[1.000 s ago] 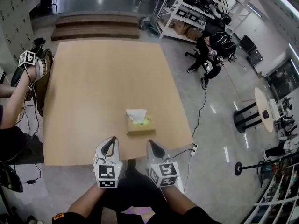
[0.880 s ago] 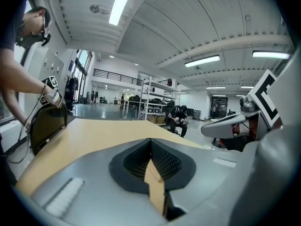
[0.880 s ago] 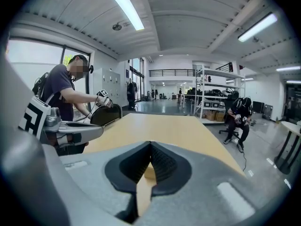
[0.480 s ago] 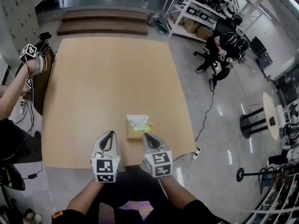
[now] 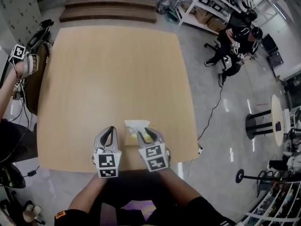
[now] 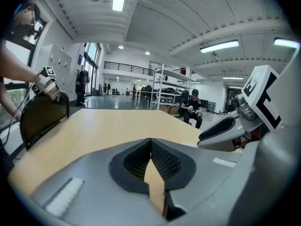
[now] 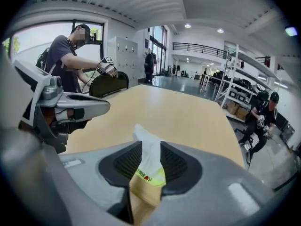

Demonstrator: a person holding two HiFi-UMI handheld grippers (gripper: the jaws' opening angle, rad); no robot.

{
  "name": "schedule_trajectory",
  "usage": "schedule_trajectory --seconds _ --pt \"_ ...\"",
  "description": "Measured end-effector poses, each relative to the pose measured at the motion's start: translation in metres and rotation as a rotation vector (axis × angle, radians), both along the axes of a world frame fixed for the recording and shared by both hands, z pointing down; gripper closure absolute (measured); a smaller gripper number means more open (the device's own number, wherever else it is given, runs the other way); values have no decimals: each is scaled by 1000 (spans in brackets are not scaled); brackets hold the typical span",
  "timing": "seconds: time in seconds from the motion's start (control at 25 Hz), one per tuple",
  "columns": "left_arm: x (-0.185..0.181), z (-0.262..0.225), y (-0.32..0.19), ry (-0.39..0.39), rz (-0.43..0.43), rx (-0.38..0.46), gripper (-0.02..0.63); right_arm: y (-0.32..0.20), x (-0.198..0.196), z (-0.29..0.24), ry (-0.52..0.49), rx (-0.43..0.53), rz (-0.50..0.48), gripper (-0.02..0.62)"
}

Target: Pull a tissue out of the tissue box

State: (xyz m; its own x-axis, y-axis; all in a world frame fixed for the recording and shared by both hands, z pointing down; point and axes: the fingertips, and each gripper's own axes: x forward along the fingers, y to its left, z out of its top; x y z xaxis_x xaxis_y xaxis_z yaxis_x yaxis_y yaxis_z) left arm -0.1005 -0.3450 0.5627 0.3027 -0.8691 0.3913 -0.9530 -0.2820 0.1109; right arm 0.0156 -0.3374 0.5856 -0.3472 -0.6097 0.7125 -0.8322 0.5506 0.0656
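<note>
A: What is shown in the head view?
B: A tissue box [image 5: 130,138] is seen near the close edge of the wooden desk [image 5: 94,79], with a white tissue [image 5: 134,125] standing out of its top. The right gripper [image 5: 146,133] is held over the box. The left gripper [image 5: 111,130] is held just beside the box, on its left.
A: And in the left gripper view?
B: The jaws are seen brought together at the tips, with nothing between them — only bare desk beyond. The right gripper is caught at the right edge.
A: The right gripper view?
B: Its jaws have just been opening and are set apart. The tissue is framed between them, with the yellow-green slot and tan box below. The pads are not seen pressing on it.
</note>
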Motion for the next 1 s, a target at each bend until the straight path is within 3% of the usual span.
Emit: schedule_trajectory --seconds 0.32,0.64,0.72,0.84,1.0 --pt "1 33 -9 -7 -2 -76 566 -5 -7 32 41 -111 -60 462" --pt "-3 40 -13 -4 16 -93 583 -1 -18 45 57 -169 -79 467" --pt "-3 39 -13 -5 26 -95 586 -1 -18 47 78 -164 -77 495" --pt "-3 41 -13 -10 40 -97 588 -4 -17 51 85 -158 -62 588" --pt "0 39 -9 -10 50 -93 588 -5 -12 49 60 -145 -27 597"
